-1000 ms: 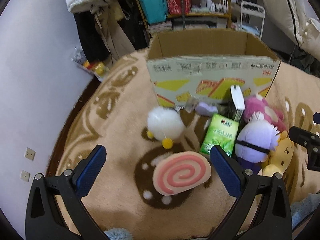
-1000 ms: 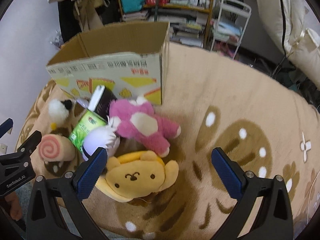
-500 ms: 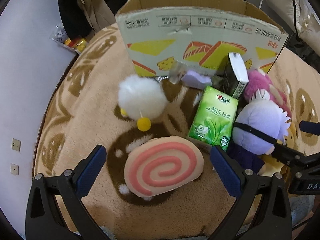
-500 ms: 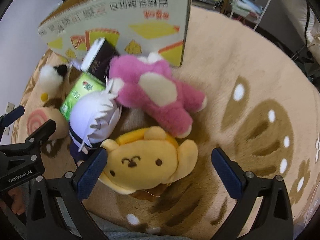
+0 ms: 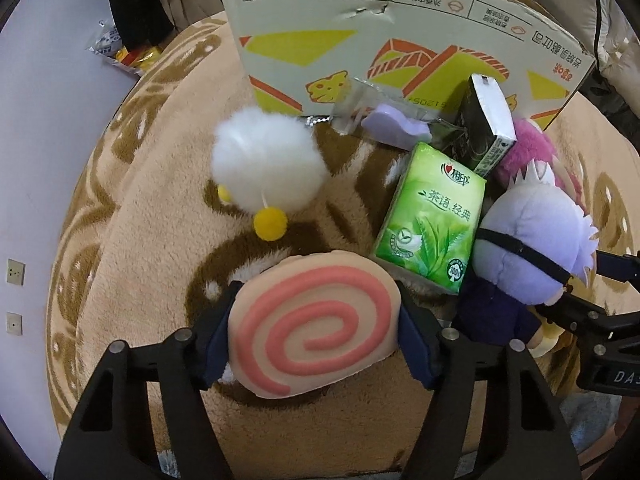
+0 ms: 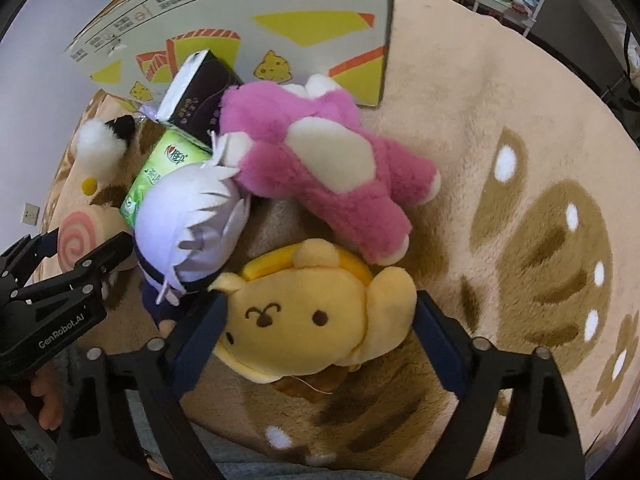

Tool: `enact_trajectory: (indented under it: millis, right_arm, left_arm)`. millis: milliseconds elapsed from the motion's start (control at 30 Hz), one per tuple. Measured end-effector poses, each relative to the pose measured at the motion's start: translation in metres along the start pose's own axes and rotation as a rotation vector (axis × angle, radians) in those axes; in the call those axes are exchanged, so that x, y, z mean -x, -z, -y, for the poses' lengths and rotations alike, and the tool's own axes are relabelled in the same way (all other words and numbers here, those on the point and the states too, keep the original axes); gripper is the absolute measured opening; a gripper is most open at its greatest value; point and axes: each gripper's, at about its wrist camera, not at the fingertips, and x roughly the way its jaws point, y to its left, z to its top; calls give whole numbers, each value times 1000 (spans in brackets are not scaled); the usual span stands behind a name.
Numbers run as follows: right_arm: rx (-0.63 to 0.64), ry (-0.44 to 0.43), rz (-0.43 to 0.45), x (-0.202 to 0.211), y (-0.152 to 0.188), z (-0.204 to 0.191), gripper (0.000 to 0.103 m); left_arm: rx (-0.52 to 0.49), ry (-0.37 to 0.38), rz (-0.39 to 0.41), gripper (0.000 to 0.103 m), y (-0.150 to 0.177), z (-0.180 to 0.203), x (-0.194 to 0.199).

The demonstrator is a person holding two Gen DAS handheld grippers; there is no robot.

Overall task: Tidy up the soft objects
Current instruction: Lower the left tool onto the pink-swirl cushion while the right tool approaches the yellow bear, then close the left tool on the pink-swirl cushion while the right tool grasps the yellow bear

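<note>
My left gripper is shut on the pink swirl roll cushion, both pads pressing its sides on the rug. My right gripper is shut on the yellow dog plush, pads against its head sides. Beyond lie a pink bear plush, a lavender-haired doll that also shows in the right wrist view, a white fluffy plush, a green tissue pack and a dark box. The cardboard box stands behind them.
A beige and brown patterned rug covers the floor. A small purple item in clear wrap lies by the cardboard box. A white wall is on the left. The left gripper's body sits close to the doll.
Both grippers moved down and forward onto the toys and closed: the left on the swirl cushion, the right on the yellow dog plush.
</note>
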Motion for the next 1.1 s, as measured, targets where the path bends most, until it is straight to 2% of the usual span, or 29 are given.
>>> enact_trajectory:
  millis: [100,433,500,600,800,1100]
  right_arm:
    - [2,2,1,-2,0,-5,82]
    - [24,14,13,7,4,-14,76]
    - [27,12,18,9,3,-19,70]
    - [31,11,29,26,9,-22,69]
    - [18,3,41,30,11,-17,65]
    - [13,36,143,54,14,-16,63]
  left_arm:
    - [0,-10,-4,63,0,-1,-1]
    - [-5,-12,6,53,1,-2,3]
    - [-6,-12,11,53,2,-2,5]
    - [-13,-18,21,52,5,0,11]
    - [1,-15,52,52,7,-2,24]
    - [-13,-65,128,53,17,0,50]
